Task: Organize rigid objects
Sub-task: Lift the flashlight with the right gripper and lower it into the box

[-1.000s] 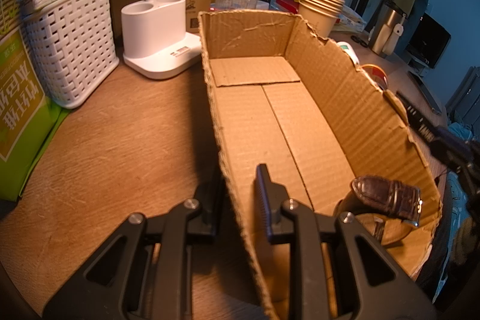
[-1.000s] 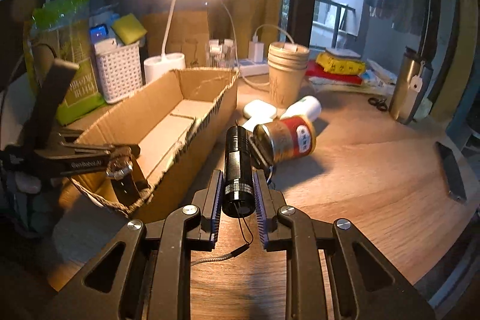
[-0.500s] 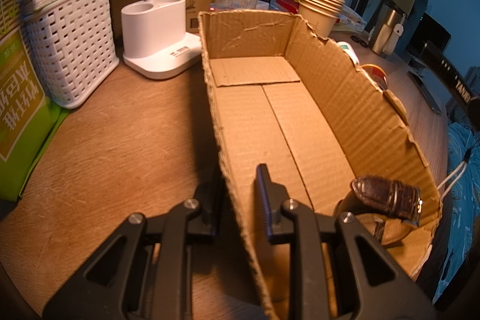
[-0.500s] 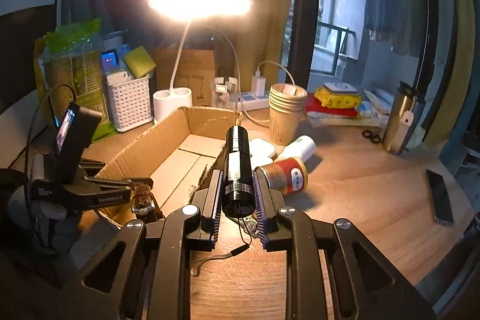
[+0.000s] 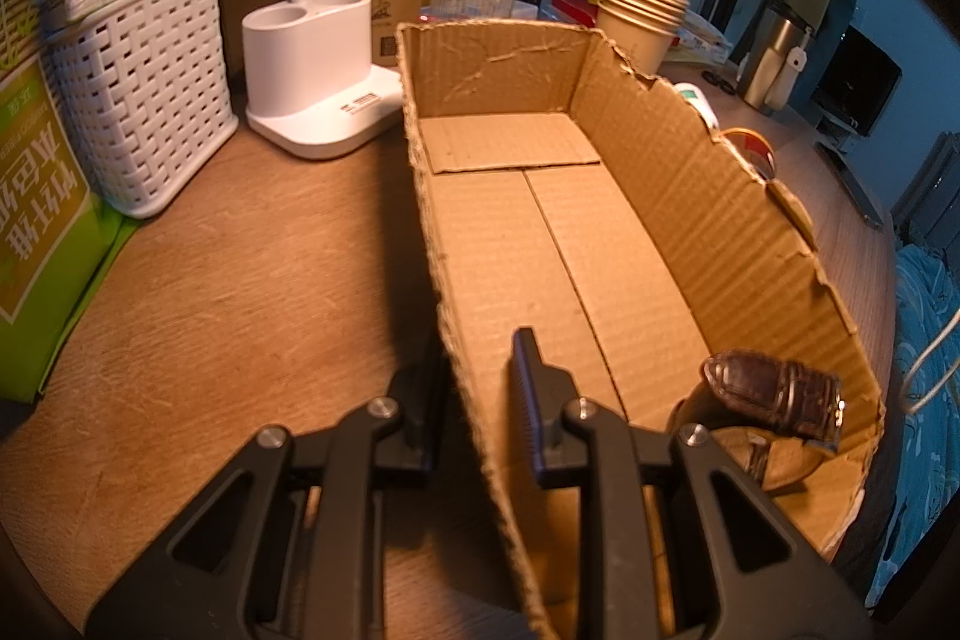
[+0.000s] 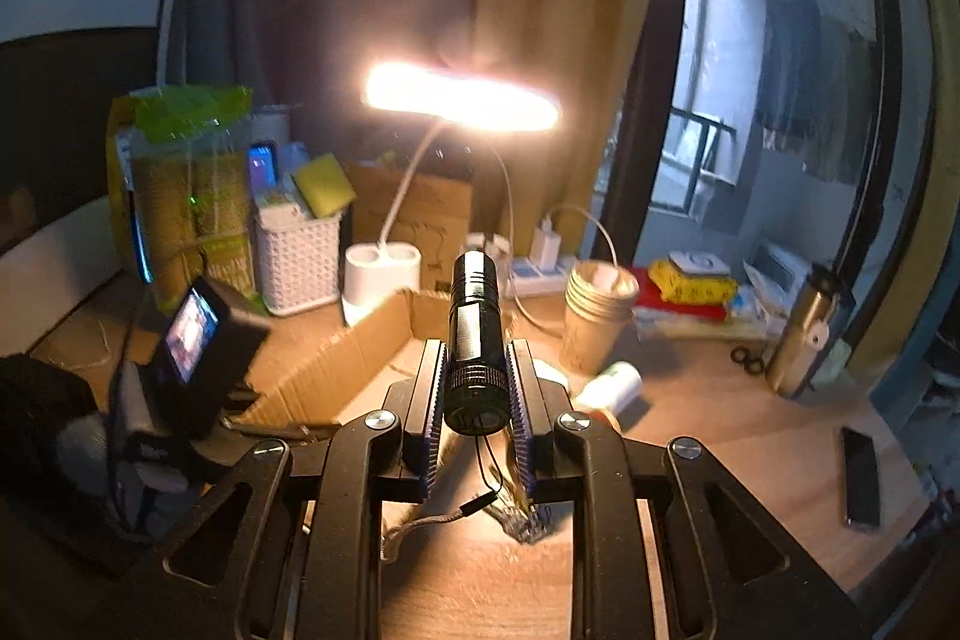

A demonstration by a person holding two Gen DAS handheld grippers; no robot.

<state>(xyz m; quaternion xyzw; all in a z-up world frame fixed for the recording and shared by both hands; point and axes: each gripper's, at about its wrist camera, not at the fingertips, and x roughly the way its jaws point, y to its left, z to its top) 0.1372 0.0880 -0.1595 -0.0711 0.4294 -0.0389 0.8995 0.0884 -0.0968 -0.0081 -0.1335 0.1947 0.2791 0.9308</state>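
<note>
A long open cardboard box [image 5: 708, 214] lies on the wooden desk and also shows in the right wrist view [image 6: 336, 370]. My left gripper [image 5: 474, 370] is shut on the box's left wall, one finger outside and one inside. A brown leather-strap watch [image 5: 774, 394] lies in the box's near right corner. My right gripper [image 6: 477, 370] is shut on a black flashlight [image 6: 474, 334], held high above the desk, with its cord [image 6: 444, 517] hanging below. The left gripper unit [image 6: 186, 340] shows at the left of the right wrist view.
A white basket [image 5: 144, 94], a white lamp base [image 5: 318, 64] and a green bag [image 5: 36, 220] stand left of the box. Stacked paper cups [image 6: 594, 316], a white bottle [image 6: 609, 388], a steel flask [image 6: 804, 334] and a phone [image 6: 861, 478] are to the right.
My right gripper has risen high with the flashlight, leaving the red can and desk items below. The left gripper has kept its hold on the box wall.
</note>
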